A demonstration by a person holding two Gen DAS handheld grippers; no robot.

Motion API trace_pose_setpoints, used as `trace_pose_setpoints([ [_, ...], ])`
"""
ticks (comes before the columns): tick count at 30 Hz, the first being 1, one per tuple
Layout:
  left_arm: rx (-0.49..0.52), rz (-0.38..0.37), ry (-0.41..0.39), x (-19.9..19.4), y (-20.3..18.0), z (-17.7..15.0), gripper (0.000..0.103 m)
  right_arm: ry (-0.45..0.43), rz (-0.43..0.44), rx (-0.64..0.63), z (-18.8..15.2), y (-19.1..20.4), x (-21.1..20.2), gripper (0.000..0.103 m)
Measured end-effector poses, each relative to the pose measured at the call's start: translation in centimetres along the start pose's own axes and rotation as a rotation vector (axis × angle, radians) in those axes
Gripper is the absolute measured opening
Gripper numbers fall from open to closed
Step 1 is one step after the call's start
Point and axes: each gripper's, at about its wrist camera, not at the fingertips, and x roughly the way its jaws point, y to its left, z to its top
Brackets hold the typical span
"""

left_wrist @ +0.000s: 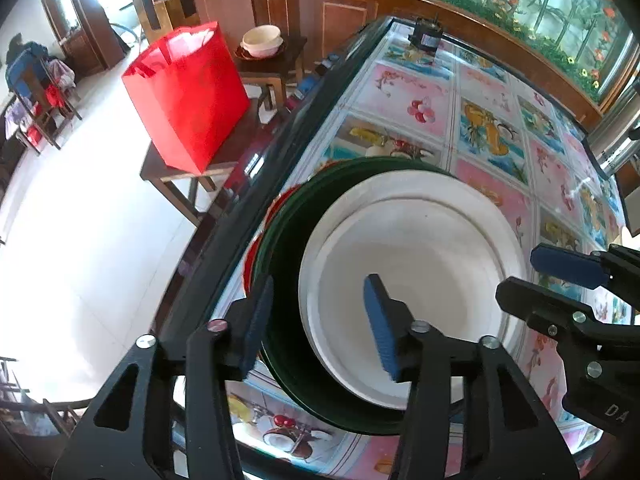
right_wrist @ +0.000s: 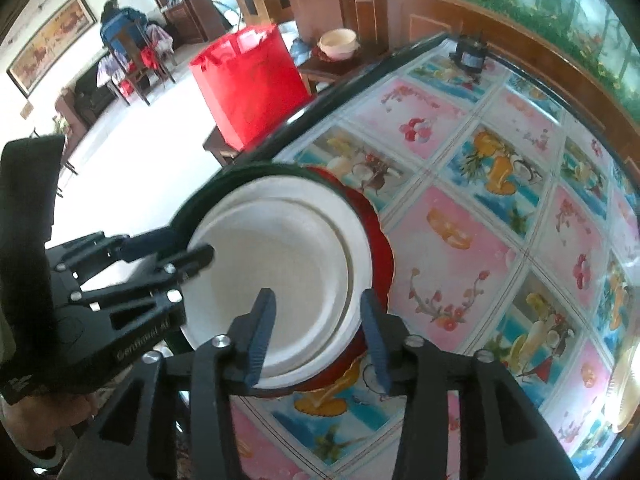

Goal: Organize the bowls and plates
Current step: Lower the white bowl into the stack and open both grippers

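Between the fingers of the left claw [left_wrist: 318,324] sits the edge of the round white plate [left_wrist: 420,280], resting on a dark green plate [left_wrist: 288,264] and a red plate [right_wrist: 380,236] on the picture-covered tabletop [left_wrist: 420,92]. Both claws are partly open and grip nothing. The right claw [right_wrist: 318,336] straddles the white plate's other edge.

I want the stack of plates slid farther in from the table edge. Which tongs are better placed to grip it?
Probably the left tongs: they straddle the rims of the green plate and white plate. The right tongs straddle only the white rim.

Black angular linkage on left claw [left_wrist: 316,320] and right claw [right_wrist: 316,336], silver round screws at joints, ribbed blue pads [left_wrist: 380,324], pale lettering on bodies.
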Motion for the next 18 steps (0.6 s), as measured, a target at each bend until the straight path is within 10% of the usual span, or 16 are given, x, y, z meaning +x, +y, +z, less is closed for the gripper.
trace_pose_setpoints([
  [18, 0.011, -0.035, -0.021, -1.2, -1.7, 1.1, 0.056, -0.009, -0.065, 0.035, -0.9, -2.0, -0.8, 0.058],
])
